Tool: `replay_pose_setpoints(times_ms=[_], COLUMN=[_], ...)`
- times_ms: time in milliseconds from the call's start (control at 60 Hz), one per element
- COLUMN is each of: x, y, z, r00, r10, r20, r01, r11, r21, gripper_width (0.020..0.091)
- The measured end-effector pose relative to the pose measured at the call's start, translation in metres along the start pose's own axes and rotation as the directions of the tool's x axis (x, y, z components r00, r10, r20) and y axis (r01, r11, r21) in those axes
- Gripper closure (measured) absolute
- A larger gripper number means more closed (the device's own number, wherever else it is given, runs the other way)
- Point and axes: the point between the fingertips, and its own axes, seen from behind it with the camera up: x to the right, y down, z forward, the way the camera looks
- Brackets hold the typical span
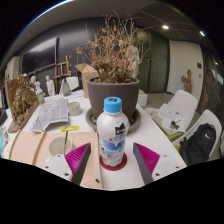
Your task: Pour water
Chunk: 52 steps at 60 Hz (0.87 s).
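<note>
One bottle (112, 131), blue cap, between fingers. One gripper (113, 160), two fingers, two pink pads (146, 157). One pot (109, 98), one dried plant (112, 52). One bench (150, 125). One paper sheet (49, 113). Chairs beyond bench, at least two; count uncertain.

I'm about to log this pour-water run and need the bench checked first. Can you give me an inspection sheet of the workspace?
Surface: white table, wooden board at one side.
Job's things: capped water bottle upright, blue cap on; potted dried plant on a saucer behind it.
Clutter: papers, yellow pen.
Grippers: gripper open, bottle stands between the fingers with gaps.
Cables: nothing seen.
Surroundings: white chairs, indoor room with ceiling lights.
</note>
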Motion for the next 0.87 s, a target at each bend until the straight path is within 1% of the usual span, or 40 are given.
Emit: replay_pose_setpoints(times_ms=[50,167,233,350,533,683,783,867], x=[-0.005,-0.031,-0.047,-0.086,-0.134,-0.165,-0.174,-0.176], y=[-0.002,-0.007,-0.011,-0.015,-0.005,0.012,0.021,0.029], z=[-0.023,-0.084,-0.126,-0.201,-0.299,-0.347,-0.364,-0.372], r00=[1.000,1.000,0.999,1.000,0.998,0.996,0.998,0.999], r10=[0.001,-0.010,-0.007,-0.005,-0.054,-0.086,-0.067,-0.037], r20=[-0.020,-0.026,-0.034,-0.016,-0.009,0.012,0.014,0.009], r01=[-0.002,0.010,0.006,0.005,0.055,0.086,0.067,0.037], r11=[1.000,1.000,1.000,1.000,0.998,0.996,0.998,0.999], r21=[-0.006,-0.021,-0.016,-0.002,0.019,0.019,0.014,-0.006], gripper_width=[0.0252,0.0251,0.0249,0.0246,0.0249,0.0251,0.0252,0.0251])
